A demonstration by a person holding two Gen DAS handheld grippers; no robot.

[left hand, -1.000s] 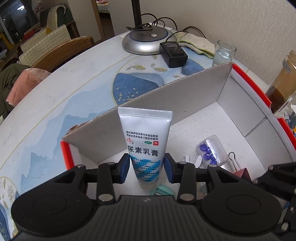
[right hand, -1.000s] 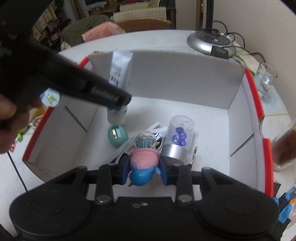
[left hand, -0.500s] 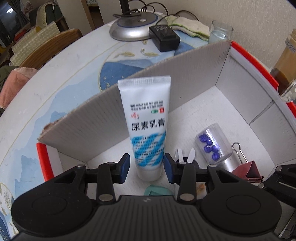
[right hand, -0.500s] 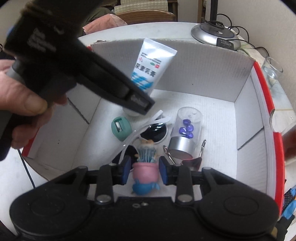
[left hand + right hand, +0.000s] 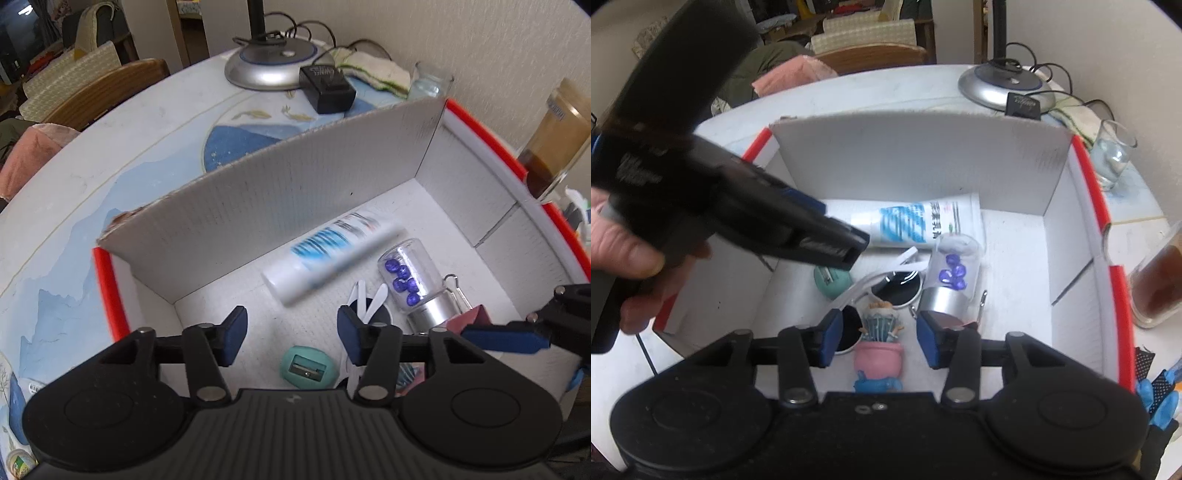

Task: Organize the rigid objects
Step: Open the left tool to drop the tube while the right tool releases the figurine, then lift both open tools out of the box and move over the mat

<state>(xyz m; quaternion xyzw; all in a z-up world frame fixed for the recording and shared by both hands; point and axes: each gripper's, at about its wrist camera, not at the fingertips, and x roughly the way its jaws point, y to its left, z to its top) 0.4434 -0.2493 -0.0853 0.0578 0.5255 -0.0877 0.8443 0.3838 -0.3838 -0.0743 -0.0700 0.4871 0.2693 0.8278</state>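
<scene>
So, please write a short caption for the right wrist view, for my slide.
Right gripper open over a potted cactus figurine inside the white box, cream tube lying behind.

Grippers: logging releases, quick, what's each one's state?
Left gripper: open, holding nothing.
Right gripper: open, astride the cactus figurine, not gripping.

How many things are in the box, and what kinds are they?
Tube: 1
Jar of blue beads: 1
Sunglasses: 1
Green sharpener: 1
Toy plant in a pink pot: 1
Red binder clip: 1
Total: 6 things in the box
</scene>
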